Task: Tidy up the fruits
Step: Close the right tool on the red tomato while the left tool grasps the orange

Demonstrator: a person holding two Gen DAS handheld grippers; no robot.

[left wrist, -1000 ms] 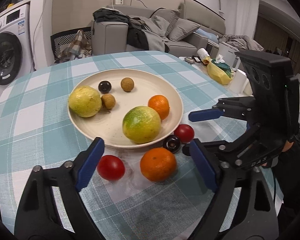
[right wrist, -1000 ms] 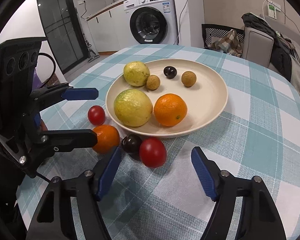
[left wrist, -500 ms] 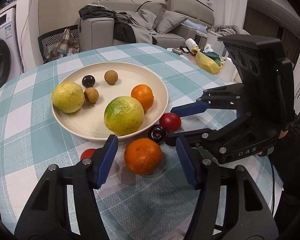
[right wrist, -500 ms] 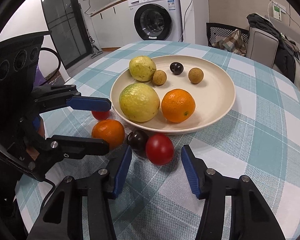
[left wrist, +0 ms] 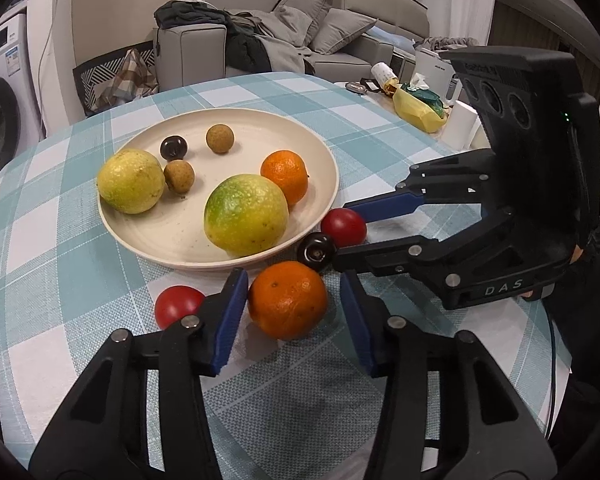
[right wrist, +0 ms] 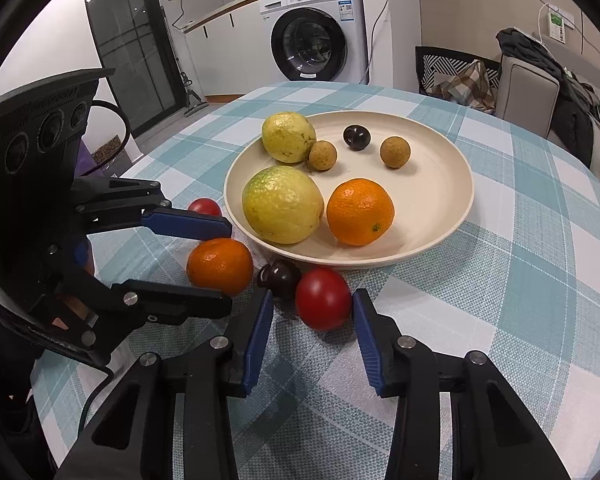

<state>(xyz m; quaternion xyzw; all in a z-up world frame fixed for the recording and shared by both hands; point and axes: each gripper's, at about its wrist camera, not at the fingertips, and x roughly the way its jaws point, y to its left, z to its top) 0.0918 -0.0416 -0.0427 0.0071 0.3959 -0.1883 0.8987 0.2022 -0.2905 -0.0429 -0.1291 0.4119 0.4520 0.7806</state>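
Note:
A cream plate [left wrist: 172,240] [right wrist: 440,216] on the checked table holds two yellow-green fruits, an orange, two brown longans and a dark plum. On the cloth by its near rim lie an orange [left wrist: 287,300] [right wrist: 220,266], a dark plum [left wrist: 317,251] [right wrist: 280,278] and two red tomatoes [left wrist: 343,227] [left wrist: 179,306] [right wrist: 323,298]. My left gripper [left wrist: 290,292] [right wrist: 226,266] is open, its jaws on either side of the loose orange. My right gripper [right wrist: 312,304] [left wrist: 344,236] is open, its jaws on either side of a red tomato.
The round table's edge curves close behind the plate. A sofa with clothes [left wrist: 260,44] and a side table with a yellow bag [left wrist: 418,110] stand beyond it. A washing machine [right wrist: 316,28] and a chair [right wrist: 456,76] are on the other side.
Both grippers have moved forward and narrowed. The left now brackets the loose orange, the right brackets the red tomato. The fruits have not moved.

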